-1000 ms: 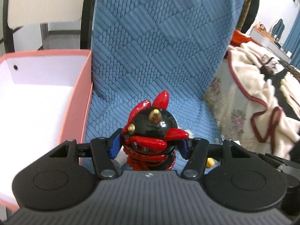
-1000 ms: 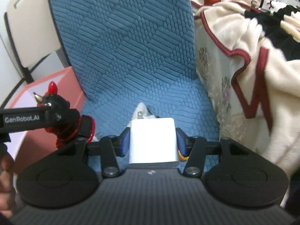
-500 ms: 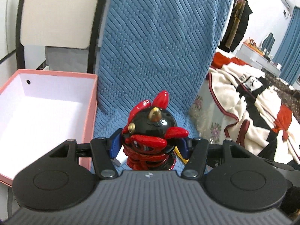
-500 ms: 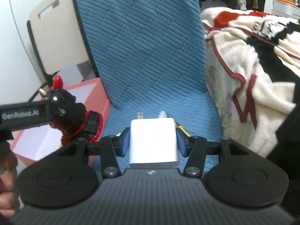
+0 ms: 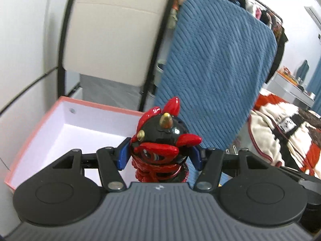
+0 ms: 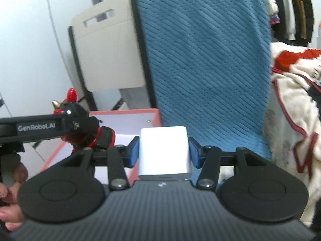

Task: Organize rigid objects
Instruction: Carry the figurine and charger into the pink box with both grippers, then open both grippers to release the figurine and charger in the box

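My left gripper (image 5: 160, 155) is shut on a glossy black and red figurine (image 5: 162, 140) with gold horns, held in the air beside the near right corner of a pink box (image 5: 36, 128) with a white inside. A white charger block (image 6: 164, 152) sits squeezed between the blue pads of my right gripper (image 6: 164, 152). In the right wrist view the left gripper (image 6: 84, 128) with the figurine (image 6: 68, 108) hangs at the left, over the pink box (image 6: 124, 112), with a hand (image 6: 10, 190) behind it.
A blue quilted cover (image 5: 216, 72) drapes a chair back to the right of the box. A beige folding chair (image 5: 112, 32) stands behind the box against the white wall. A cream, red and black blanket (image 5: 284, 136) lies at the right.
Both grippers rose with their objects and tilted up; the blue seat dropped out of view, the chair backs and wall came in. The pink box now lies lower and nearer the left gripper.
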`<state>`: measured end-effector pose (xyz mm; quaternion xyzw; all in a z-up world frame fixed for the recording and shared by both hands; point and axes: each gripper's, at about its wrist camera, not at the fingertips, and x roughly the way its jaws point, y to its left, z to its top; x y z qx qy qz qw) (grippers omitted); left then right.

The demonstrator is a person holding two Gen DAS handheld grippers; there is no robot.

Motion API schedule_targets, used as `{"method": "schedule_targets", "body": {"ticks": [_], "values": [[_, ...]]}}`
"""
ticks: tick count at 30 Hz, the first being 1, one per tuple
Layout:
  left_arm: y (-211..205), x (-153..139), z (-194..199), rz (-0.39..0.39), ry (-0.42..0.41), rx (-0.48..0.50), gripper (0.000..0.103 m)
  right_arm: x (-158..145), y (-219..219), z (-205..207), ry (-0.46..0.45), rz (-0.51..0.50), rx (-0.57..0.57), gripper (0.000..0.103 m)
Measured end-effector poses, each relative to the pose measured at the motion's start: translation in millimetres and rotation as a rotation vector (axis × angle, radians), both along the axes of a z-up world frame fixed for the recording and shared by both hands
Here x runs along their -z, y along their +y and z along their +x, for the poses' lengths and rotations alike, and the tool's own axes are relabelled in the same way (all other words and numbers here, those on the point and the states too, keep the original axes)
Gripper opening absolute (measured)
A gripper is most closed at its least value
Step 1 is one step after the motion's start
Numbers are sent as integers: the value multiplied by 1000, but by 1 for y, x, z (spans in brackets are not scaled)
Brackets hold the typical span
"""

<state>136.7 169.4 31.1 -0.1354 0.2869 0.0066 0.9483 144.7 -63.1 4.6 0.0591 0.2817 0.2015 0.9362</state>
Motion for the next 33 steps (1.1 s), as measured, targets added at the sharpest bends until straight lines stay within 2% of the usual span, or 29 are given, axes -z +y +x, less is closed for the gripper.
{"method": "schedule_targets", "body": {"ticks": [5, 9, 12, 16, 21, 26, 33], "values": [[48, -13, -6, 0, -2, -62, 65, -17, 45, 5, -12, 5, -81, 54], [84, -7, -1, 15, 34, -112, 65, -16, 80, 18, 19, 8, -147, 54], [113, 9, 10, -18, 93, -136, 65, -4, 108, 31, 78, -9, -188, 54], [142, 34, 20, 26, 152, -162, 65, 22, 140, 49, 154, -52, -240, 54], [173, 69, 37, -6, 252, -159, 65, 59, 164, 72, 273, -113, -261, 54], [188, 96, 53, -42, 323, -179, 65, 87, 176, 88, 348, -162, -262, 54], [181, 114, 63, -45, 362, -169, 65, 95, 181, 91, 363, -191, -274, 54]]}}
